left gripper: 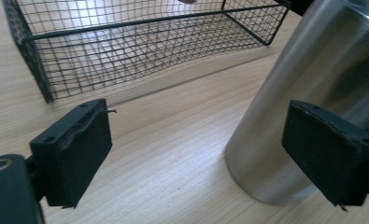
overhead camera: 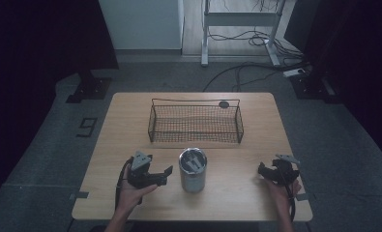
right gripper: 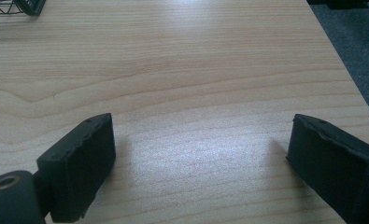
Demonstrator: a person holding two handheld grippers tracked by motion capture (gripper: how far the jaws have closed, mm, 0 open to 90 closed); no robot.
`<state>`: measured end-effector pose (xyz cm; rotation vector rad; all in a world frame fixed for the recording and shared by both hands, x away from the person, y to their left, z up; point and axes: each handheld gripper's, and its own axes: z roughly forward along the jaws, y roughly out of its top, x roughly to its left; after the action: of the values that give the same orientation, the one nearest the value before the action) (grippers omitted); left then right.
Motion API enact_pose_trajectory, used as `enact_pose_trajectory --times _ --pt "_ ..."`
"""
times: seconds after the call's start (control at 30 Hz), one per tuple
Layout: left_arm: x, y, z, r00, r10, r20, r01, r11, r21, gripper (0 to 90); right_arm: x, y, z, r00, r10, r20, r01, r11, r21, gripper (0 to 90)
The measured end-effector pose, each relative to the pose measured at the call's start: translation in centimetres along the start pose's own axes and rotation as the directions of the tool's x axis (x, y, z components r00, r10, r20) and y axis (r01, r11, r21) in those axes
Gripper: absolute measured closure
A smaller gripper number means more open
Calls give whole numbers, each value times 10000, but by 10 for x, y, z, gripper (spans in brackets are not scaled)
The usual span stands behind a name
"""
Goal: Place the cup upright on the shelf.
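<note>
A steel cup stands upright near the table's front middle, with dark items inside that I cannot make out. My left gripper is held just left of the cup, jaws pointing at it. In the left gripper view the left gripper is open with bare wood between the pads, and the cup rises close behind the right-hand jaw, apart from the pads. My right gripper hovers at the front right of the table; in its own view the right gripper stands open over bare wood.
An empty black wire basket sits behind the cup at mid table; its near wall lies ahead of the left jaws and a corner shows at upper left. A small dark round object lies behind it. The table's right edge is close.
</note>
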<state>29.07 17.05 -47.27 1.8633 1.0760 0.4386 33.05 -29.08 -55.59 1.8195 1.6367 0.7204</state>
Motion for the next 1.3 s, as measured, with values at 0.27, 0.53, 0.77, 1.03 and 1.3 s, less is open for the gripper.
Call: enact_pose_trajectory --times 0.27,0.53,0.77,1.03,1.3 --pt "-8 3 -3 9983 71 577 -68 10000 -43 29 0 0 0 10000 -1 1 1 10000 -2 77" --pt "-17 3 -2 9949 267 970 -259 9996 -94 23 0 0 0 10000 38 34 -38 10000 -5 78" --pt "-27 2 0 9912 484 1232 -480 9988 -57 0 0 0 0 9999 81 64 -80 10000 -14 78" --pt "-39 -2 6 9850 899 1473 -932 9955 153 0 0 0 0 9999 104 83 -104 9999 -12 78" --pt "-47 0 12 9809 995 1669 -1051 9942 247 0 0 0 0 9999 113 94 -113 9999 -13 79"
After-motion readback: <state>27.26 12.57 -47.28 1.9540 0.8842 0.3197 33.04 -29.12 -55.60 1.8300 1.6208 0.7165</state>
